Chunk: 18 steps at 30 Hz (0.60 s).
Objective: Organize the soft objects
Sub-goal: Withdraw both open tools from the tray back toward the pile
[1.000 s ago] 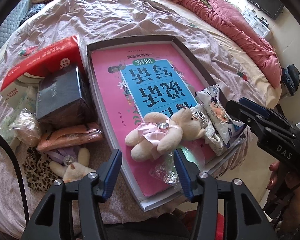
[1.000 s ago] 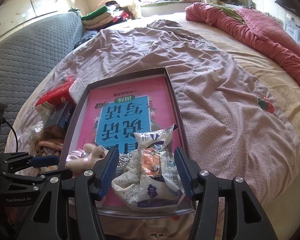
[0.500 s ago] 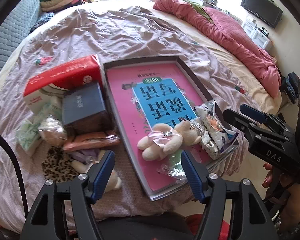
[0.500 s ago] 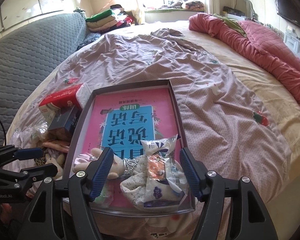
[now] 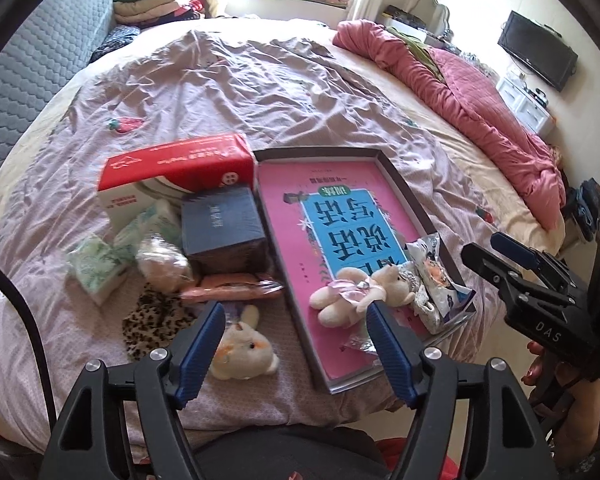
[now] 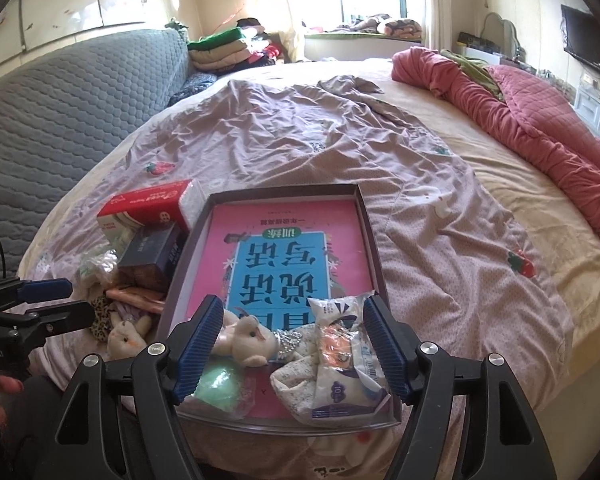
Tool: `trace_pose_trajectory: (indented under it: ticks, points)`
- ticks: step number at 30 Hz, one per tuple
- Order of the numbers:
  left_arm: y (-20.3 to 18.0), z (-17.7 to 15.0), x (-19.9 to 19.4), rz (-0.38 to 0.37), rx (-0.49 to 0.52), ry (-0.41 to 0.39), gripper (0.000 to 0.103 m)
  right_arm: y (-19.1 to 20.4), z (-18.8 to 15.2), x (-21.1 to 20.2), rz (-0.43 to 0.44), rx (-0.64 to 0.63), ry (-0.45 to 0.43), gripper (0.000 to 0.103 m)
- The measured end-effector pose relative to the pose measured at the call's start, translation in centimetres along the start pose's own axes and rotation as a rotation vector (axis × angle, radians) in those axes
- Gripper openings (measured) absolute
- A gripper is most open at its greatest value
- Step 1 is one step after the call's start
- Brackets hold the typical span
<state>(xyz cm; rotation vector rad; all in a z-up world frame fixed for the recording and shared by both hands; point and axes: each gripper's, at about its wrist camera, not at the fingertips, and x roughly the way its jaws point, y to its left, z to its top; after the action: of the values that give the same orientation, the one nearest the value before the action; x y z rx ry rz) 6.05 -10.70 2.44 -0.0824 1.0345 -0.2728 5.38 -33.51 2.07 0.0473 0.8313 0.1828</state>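
Note:
A shallow dark tray point(image 5: 400, 184) with a pink and blue book in it lies on the bed. At its near end lie a cream teddy bear point(image 5: 352, 296) in a pink dress, a floral cloth point(image 6: 296, 372), a white plastic packet point(image 5: 436, 276) and a green item in clear wrap point(image 6: 220, 388). My left gripper point(image 5: 292, 316) hovers above the tray's left edge, jaws opening, nothing between them. A bunny plush point(image 5: 240, 350) lies on the sheet below its left finger. My right gripper point(image 6: 292, 312) hangs open and empty over the bear point(image 6: 248, 336) and packet point(image 6: 344, 344).
Left of the tray sit a red tissue box point(image 5: 172, 168), a dark blue box point(image 5: 220, 228), green tissue packs point(image 5: 96, 264), an orange packet point(image 5: 232, 286) and a leopard-print cloth point(image 5: 156, 320). A pink quilt point(image 5: 480, 100) runs along the right. The bed edge is close below.
Both grippers have risen and drawn back from the tray, and their jaws have widened. The bear and the packet have stayed in the tray.

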Motion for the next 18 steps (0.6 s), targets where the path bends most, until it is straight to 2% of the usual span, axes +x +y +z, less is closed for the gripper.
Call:
trace_pose_trajectory:
  ticks: [6,12,18]
  points:
    - [1.7,0.0,-2.1,0.052,-0.008,-0.044,0.074,1.5,0.7,-1.2,0.024,-0.02,-0.037,0.075]
    - [4.4,-0.3,-4.1,0.064,-0.051,-0.066,0.074,3.4,1.2,-2.0,0.066,-0.048,-0.061,0.075]
    - [7.4,-0.4,-6.5,0.128,-0.086,-0.11,0.074,6.2,1.7,-2.7,0.105,-0.094,-0.078,0.078]
